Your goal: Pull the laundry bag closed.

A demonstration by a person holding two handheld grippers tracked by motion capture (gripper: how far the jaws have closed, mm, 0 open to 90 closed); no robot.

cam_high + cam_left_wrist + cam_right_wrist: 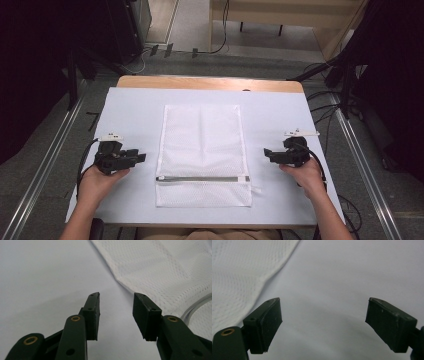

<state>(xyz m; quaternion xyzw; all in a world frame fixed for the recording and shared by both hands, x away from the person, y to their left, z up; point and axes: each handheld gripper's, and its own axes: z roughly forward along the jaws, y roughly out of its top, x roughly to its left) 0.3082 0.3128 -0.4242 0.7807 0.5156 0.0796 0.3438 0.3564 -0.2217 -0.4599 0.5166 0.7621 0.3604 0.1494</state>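
A white mesh laundry bag (pixel 202 150) lies flat in the middle of the table, its grey zipper (pixel 200 179) running across near the front end. My left gripper (pixel 142 156) rests on the cloth just left of the bag, jaws open and pointing at the bag's left edge (pixel 130 288). My right gripper (pixel 266 154) sits to the right of the bag, jaws wide open, pointing at the bag's right edge (pixel 265 277). Nothing is between either pair of jaws. In the left gripper view (pixel 117 315) the zipper's end (pixel 197 306) shows beside the right jaw.
A pale sheet (pixel 130 110) covers the wooden table (pixel 210 83). Small white tags lie on the sheet by the left hand (pixel 111 136) and the right hand (pixel 301 133). Dark stands and cables (pixel 345 90) flank the table on the floor.
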